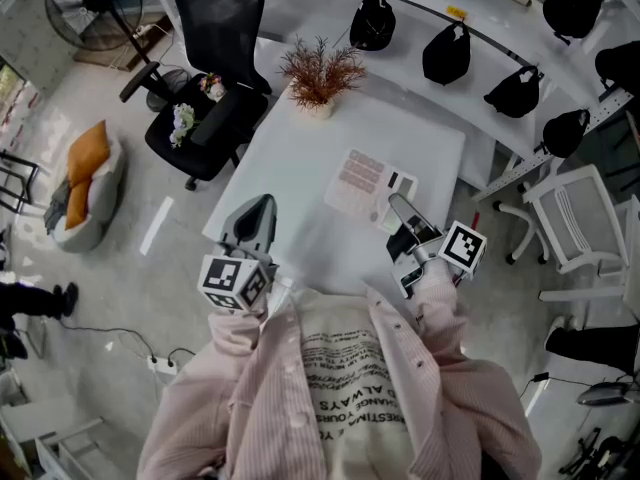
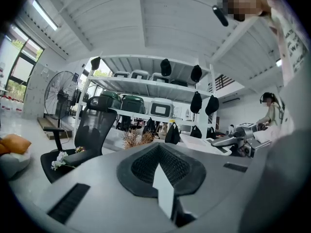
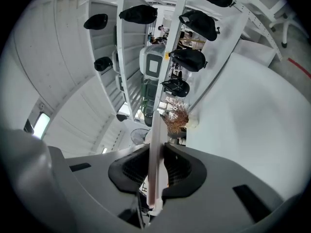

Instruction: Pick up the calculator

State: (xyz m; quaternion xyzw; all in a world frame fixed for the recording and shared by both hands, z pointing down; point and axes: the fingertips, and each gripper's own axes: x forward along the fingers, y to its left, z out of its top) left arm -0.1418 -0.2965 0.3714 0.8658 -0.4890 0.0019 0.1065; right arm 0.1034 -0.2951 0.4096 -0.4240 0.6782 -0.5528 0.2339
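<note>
One flat pale-pink and white calculator (image 1: 362, 181), pinched at its near right end by the right gripper (image 1: 398, 208); in the right gripper view, seen edge-on as a thin slab (image 3: 157, 130) with both jaws of that gripper (image 3: 158, 152) clenched against its faces and a gap between slab and tabletop. Held level over the right half of the square white table (image 1: 300, 158), inside every edge, nearer the right edge than the left. Bare tabletop to the left of it and beyond it, as far as the dried reddish-brown plant in a pale pot (image 1: 321, 71) by the far corner. Left gripper (image 1: 258, 208) over the table's near left edge, well apart from the calculator, jaws pressed together on nothing (image 2: 160, 152). Past the far left edge, a black mesh office chair (image 1: 215, 78) drawn close to the table. Past the right edge, a white mesh chair (image 1: 575, 218) with open floor between. Behind the table, a curved white rack hung with black bags (image 1: 447, 53). Wide grey floor to the left, with an orange cushion on a grey beanbag (image 1: 85, 158)
</note>
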